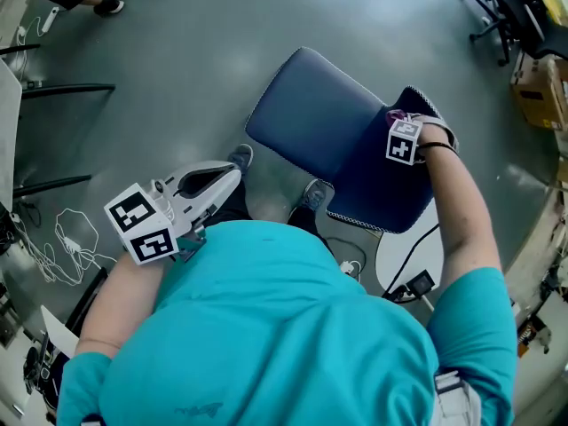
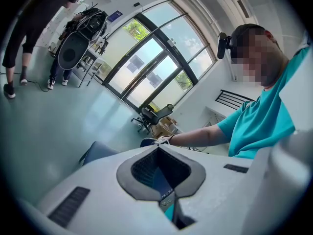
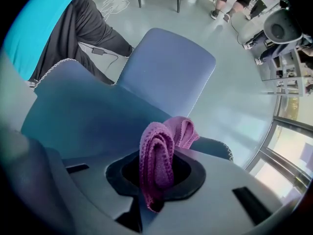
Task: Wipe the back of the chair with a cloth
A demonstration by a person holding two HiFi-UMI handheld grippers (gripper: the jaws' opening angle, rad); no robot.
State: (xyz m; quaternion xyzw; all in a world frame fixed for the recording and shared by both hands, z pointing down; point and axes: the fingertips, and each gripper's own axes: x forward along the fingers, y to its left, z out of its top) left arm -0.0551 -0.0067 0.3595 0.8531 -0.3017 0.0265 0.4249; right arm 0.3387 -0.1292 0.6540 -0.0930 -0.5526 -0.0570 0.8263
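A blue chair stands in front of me with its seat [image 1: 311, 114] away and its back [image 1: 382, 185] close. In the right gripper view the seat [image 3: 166, 67] lies beyond the back [image 3: 93, 121]. My right gripper [image 1: 401, 124] rests at the top edge of the back, shut on a folded pink cloth [image 1: 396, 114]. That cloth [image 3: 156, 155] bulges up out of the right gripper [image 3: 156, 182] and touches the back's upper rim. My left gripper [image 1: 229, 176] hangs by my left side, off the chair. The left gripper [image 2: 161, 173] has its jaws together with nothing between them.
White cables [image 1: 67, 238] lie on the grey floor at the left. A charger and lead [image 1: 417, 284] sit by a round white base behind the chair. A black office chair [image 1: 497, 7] and cardboard boxes [image 1: 537, 91] stand at the far right. Another person's feet [image 1: 102, 5] are at top left.
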